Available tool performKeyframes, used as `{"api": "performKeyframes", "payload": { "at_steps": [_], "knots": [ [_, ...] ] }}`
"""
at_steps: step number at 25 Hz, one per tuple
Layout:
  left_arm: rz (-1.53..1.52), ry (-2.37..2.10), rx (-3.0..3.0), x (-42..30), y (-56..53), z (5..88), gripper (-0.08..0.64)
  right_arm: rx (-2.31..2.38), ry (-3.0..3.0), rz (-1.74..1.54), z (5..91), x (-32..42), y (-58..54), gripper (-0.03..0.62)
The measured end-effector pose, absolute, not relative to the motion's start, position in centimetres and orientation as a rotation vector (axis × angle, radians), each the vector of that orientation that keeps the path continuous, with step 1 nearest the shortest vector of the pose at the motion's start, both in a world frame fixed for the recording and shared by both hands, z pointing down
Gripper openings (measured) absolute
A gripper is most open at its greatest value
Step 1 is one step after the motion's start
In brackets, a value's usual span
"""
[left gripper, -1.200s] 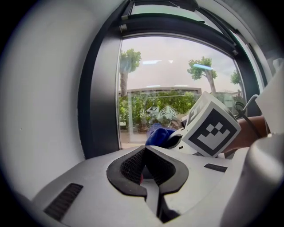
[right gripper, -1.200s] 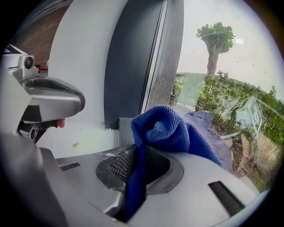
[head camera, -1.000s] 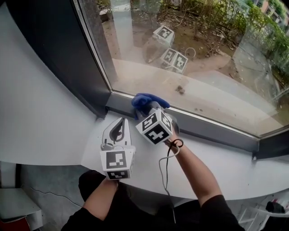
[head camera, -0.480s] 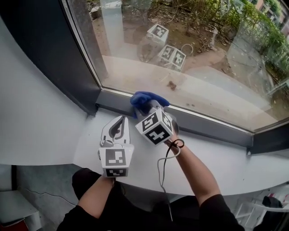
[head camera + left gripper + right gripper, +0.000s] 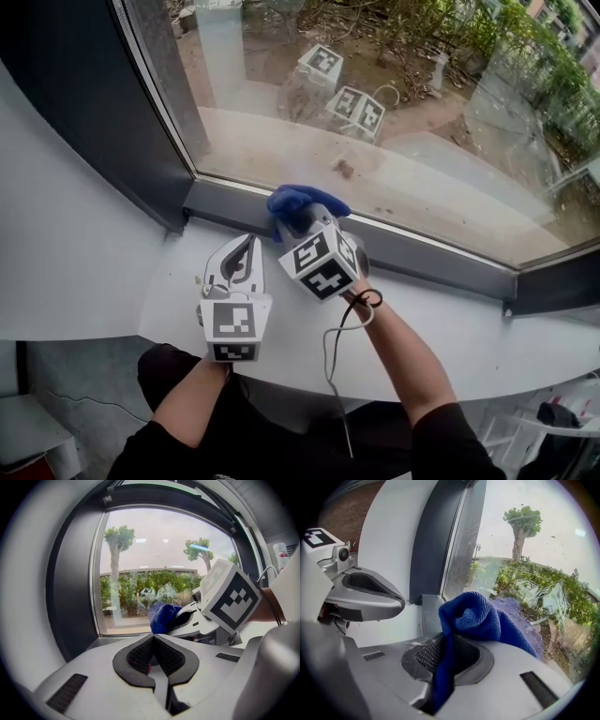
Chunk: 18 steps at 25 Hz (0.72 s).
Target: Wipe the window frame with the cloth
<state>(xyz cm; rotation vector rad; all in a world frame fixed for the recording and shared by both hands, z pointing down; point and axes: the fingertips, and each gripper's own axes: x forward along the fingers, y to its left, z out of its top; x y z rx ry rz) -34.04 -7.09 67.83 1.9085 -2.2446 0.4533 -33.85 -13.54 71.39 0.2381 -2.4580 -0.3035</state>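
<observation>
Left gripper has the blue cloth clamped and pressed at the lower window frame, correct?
No: the right gripper clamps the blue cloth at the lower window frame, as the right gripper view shows. The left gripper is shut on nothing.

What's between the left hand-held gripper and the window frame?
Just a strip of bare white sill between the left hand-held gripper and the window frame; the head view shows it.
</observation>
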Motion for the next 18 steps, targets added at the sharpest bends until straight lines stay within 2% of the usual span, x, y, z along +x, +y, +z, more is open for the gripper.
{"api": "performKeyframes", "payload": {
  "at_steps": [18],
  "knots": [
    [0.470,-2.154,1.989,-31.1,-7.7,69.5,0.006,0.256,-2.463,-0.278,71.6,-30.9,-14.2,0.040]
  ]
}}
